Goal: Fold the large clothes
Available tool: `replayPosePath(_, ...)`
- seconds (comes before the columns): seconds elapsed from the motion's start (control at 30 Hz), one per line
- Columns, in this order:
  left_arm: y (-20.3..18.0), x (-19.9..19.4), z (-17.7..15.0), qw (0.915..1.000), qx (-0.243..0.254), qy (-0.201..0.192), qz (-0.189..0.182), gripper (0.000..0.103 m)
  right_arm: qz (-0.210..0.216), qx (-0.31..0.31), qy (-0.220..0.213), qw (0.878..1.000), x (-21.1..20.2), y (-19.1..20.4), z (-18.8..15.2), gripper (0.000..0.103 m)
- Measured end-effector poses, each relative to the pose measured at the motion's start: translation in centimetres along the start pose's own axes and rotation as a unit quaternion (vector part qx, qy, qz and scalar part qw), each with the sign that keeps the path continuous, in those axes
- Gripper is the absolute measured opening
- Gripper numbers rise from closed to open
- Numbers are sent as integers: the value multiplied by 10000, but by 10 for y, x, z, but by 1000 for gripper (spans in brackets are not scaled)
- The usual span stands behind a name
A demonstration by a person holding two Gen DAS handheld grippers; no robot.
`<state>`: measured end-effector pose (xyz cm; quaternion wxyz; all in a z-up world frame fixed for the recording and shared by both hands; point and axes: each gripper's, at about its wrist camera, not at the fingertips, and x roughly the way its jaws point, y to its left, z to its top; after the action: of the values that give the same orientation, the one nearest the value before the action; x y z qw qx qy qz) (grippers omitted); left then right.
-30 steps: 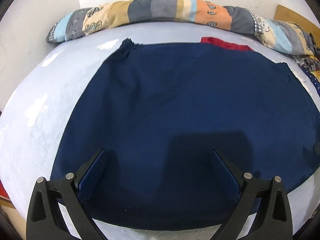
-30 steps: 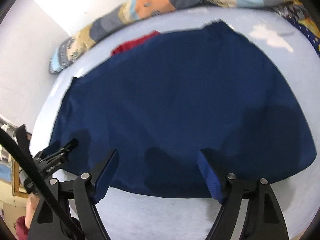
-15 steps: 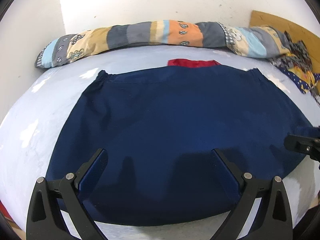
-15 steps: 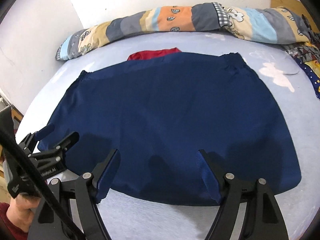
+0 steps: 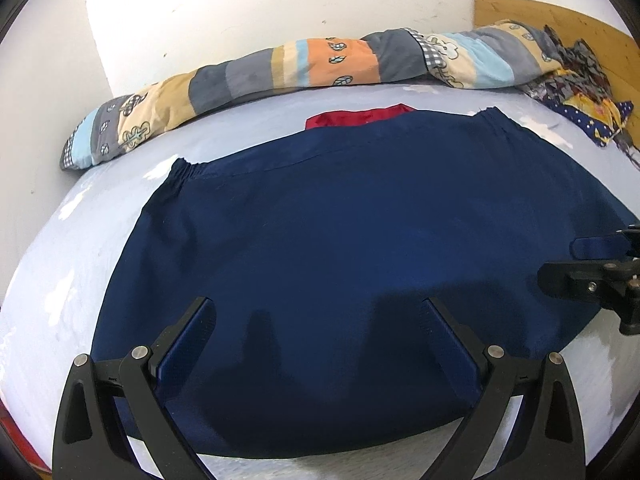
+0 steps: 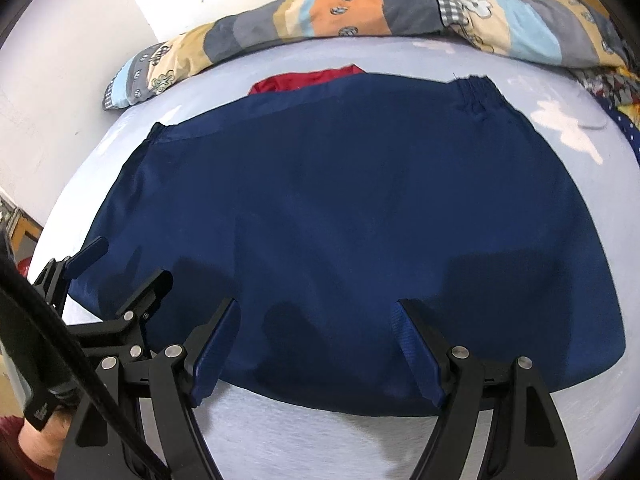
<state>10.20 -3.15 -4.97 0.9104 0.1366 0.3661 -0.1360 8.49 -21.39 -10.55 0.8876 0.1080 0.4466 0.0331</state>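
Note:
A large navy blue garment [image 5: 352, 264] [image 6: 344, 208] lies spread flat on the pale blue bed sheet [image 5: 72, 264], its gathered elastic band along the far edge. My left gripper [image 5: 318, 308] hovers open over the garment's near hem with nothing between its fingers. My right gripper [image 6: 318, 304] is also open and empty above the near hem. In the left wrist view the right gripper [image 5: 592, 268] shows at the right edge. In the right wrist view the left gripper [image 6: 120, 280] stands close beside the right one, on its left.
A red cloth [image 5: 356, 117] [image 6: 304, 80] peeks out beyond the garment's far edge. A rolled patchwork quilt [image 5: 304, 68] [image 6: 360, 12] lies along the white wall. Patterned clothes [image 5: 580, 92] pile at the far right by a wooden board [image 5: 560, 20]. A hand [image 6: 36, 444] holds the left gripper.
Both grippers shifted sideways and rolled level over the near hem, still open. They now stand closer together, each showing more in the other's view. The garment has not moved.

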Motion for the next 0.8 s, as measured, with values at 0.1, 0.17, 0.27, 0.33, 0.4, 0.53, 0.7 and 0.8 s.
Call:
replayPosePath(0.1,-3,-1,0,9999,94,-38,31,101,40,107,42,9999,2,-3,-1,82)
replayPosePath(0.17,-4,-2,0,9999,113,-59,45,101,22,103,23,9999,1,-3,0,82)
replayPosePath(0.27,-4,-3,0,9999,125,-82,46,101,5,104,-21,9999,-2,-3,0,82)
replayPosePath(0.33,-4,-3,0,9998,143,-91,50,101,0,117,-23,9999,-2,-4,0,82)
replayPosePath(0.4,-4,-3,0,9998,160,-93,62,101,-7,138,7,9999,0,-6,1,82)
replayPosePath(0.53,-4,-3,0,9998,179,-97,65,101,-25,148,30,9999,1,-7,1,82)
replayPosePath(0.7,-4,-3,0,9997,180,-120,74,101,-36,194,-1,9998,-1,-9,2,82)
replayPosePath(0.8,-4,-4,0,9997,179,-118,73,101,-42,213,2,9998,-1,-10,1,82)
